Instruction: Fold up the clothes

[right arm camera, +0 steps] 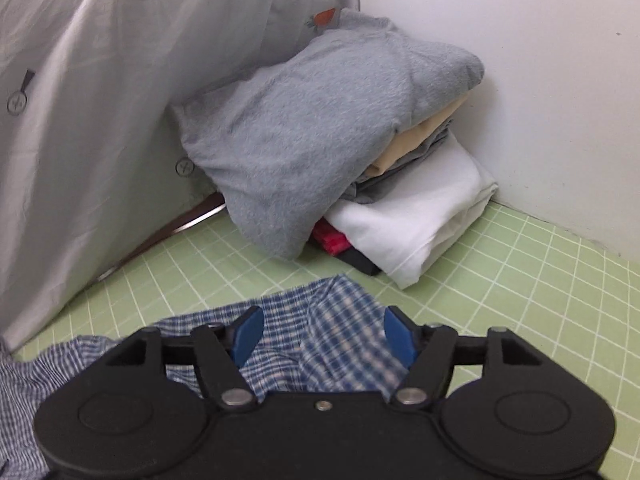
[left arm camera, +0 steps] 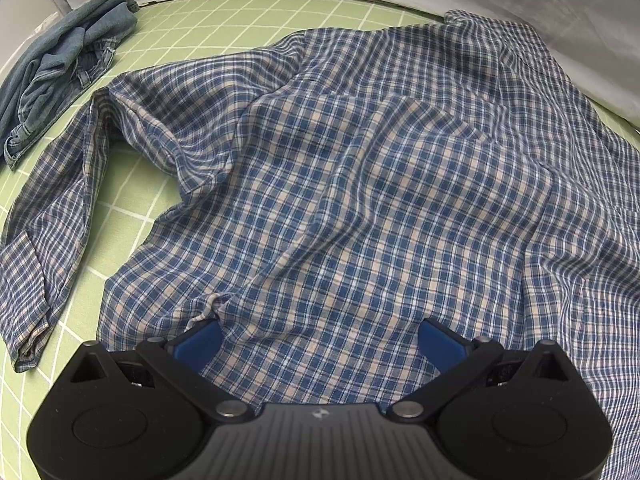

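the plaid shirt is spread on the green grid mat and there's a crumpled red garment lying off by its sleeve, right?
Not quite: the crumpled garment beside the sleeve is faded blue denim, not red. The left wrist view shows it at the far left of the mat. The rest holds: the plaid shirt is spread on the green grid mat.

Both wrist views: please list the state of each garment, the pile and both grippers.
plaid shirt: spread out, wrinkled, unfolded
denim garment: crumpled
clothes pile: folded, stacked
grey top: draped over pile
left gripper: open
right gripper: open, holding nothing
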Tool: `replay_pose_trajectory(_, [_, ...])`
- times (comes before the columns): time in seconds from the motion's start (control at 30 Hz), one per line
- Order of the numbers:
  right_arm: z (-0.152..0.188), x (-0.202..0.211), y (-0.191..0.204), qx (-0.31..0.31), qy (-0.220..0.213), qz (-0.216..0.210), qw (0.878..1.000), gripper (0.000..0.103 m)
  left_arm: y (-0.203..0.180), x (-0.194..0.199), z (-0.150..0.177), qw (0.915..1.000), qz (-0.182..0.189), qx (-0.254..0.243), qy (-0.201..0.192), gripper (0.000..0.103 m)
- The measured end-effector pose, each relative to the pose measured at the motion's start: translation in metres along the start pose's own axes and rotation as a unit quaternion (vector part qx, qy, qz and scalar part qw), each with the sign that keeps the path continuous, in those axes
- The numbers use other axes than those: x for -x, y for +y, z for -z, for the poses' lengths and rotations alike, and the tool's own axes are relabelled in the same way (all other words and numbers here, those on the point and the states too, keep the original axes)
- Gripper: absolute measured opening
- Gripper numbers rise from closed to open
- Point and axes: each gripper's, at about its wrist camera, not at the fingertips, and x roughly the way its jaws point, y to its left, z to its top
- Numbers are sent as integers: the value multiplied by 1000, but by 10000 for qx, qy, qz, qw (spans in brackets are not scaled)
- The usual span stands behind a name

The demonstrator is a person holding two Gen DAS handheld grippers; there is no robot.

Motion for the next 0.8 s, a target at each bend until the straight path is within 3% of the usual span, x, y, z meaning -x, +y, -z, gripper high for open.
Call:
replay_pose_trajectory(0.13, [11,-19,-2,-59,422,550,9976,69,-1,0,-1,10000,-1,4,21,103])
replay_pose_trajectory(0.33, [21,-33,-42,-363,721,1285,9884,81,-1,0,1,10000,-9,25,-13,103])
replay_pose_trajectory(0.53, [33,-40,-82,-1319,1281,1172,9759,86,-1,0,1,10000,-15,45,-2,103])
replay_pose_trajectory(0.57, [35,-41,-85,-1345,1352,1078,9757,83,-2,0,1,10000,-17,51,-3,103])
replay_pose_trajectory(0.63, [35,-41,-86,-1249,1315,915,9792,67,-2,1,1,10000,-22,63,2,103])
replay_pose_trajectory(0.7, [29,-43,-87,-1035,1238,810,9836,30,-1,1,1,10000,-21,63,13,103])
replay_pose_trajectory(0.8, [6,-49,-99,-783,979,952,9875,18,-1,1,1,10000,-20,58,27,103])
